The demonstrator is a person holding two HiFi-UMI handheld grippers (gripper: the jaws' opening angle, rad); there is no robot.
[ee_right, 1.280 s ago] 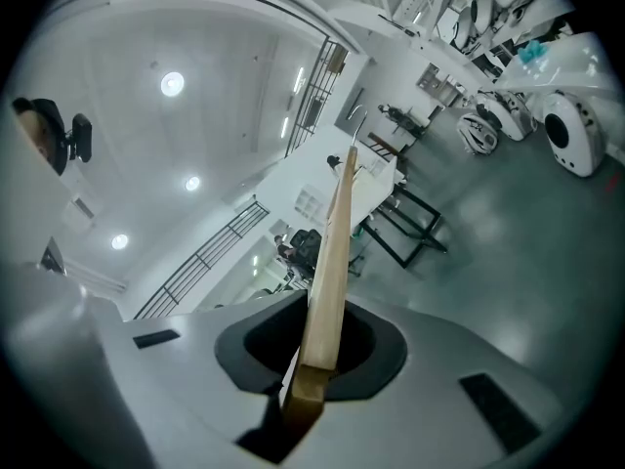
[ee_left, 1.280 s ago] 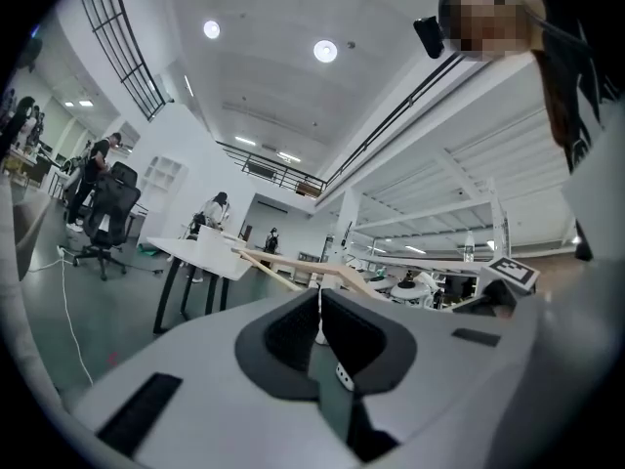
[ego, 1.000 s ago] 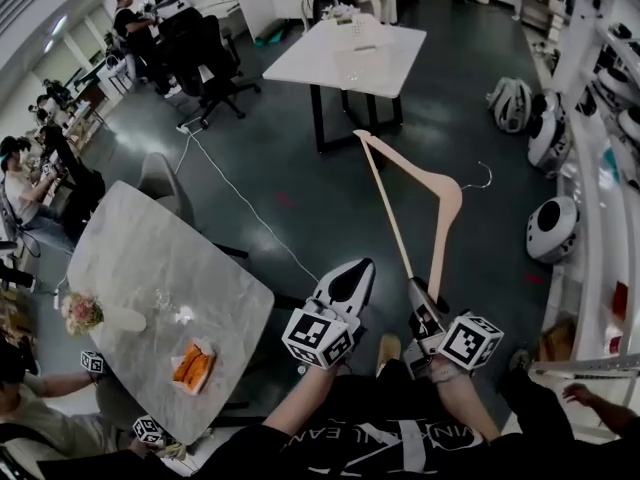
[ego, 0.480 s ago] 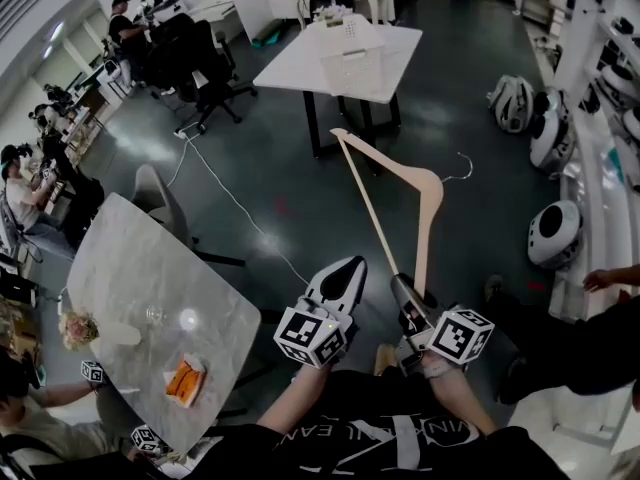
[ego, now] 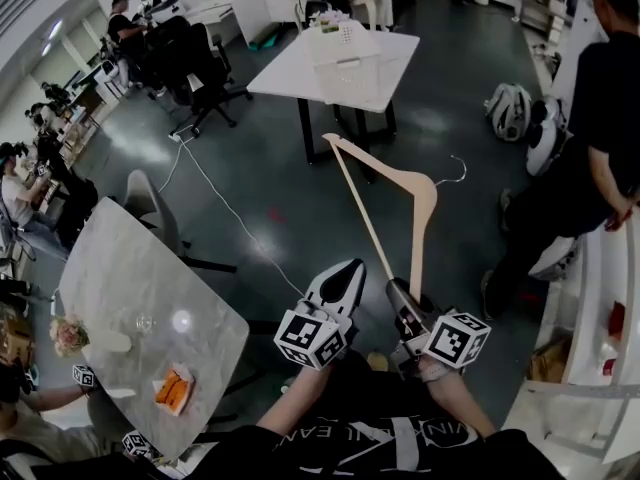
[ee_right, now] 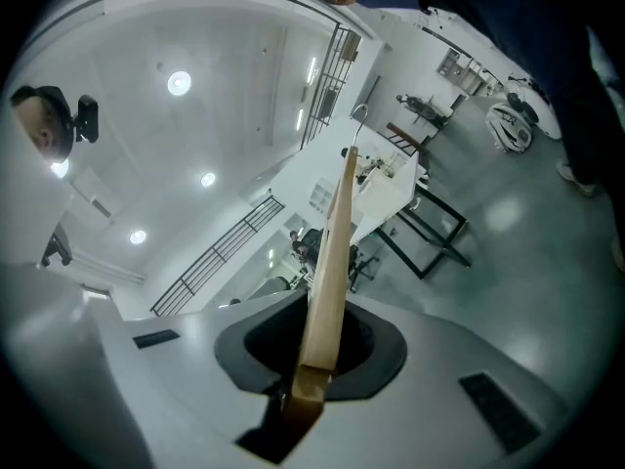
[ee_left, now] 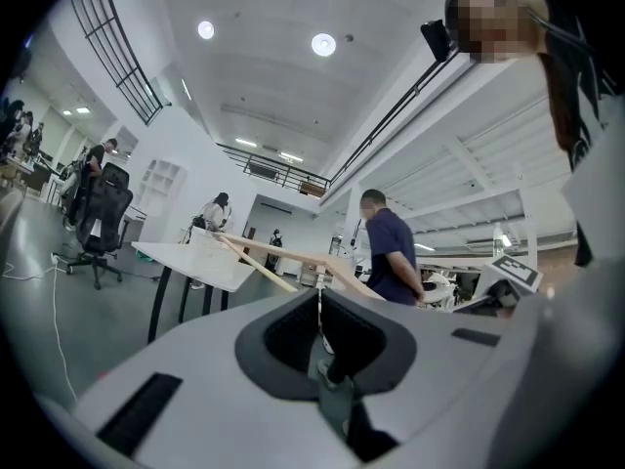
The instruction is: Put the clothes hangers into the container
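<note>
A pale wooden clothes hanger (ego: 420, 203) with a wire hook (ego: 455, 168) stands up in the air over the dark floor. My right gripper (ego: 402, 303) is shut on the end of one of its arms. In the right gripper view the hanger (ee_right: 330, 262) rises straight out of the jaws of the right gripper (ee_right: 311, 374). My left gripper (ego: 345, 276) hangs beside it, shut with nothing in it, and the left gripper (ee_left: 322, 345) looks past the hanger (ee_left: 278, 258). A translucent container (ego: 350, 63) sits on the white table (ego: 290, 73) ahead.
A person in dark clothes (ego: 590, 108) stands at the right by white shelving (ego: 600, 298). A grey marble table (ego: 130, 288) with an orange item (ego: 172, 388) is at the left. A cable (ego: 225, 213) crosses the floor. Office chairs (ego: 200, 58) and seated people fill the far left.
The white table and container have come a little closer in view. A person in dark clothes has walked in at the right. The hanger stays in my right gripper.
</note>
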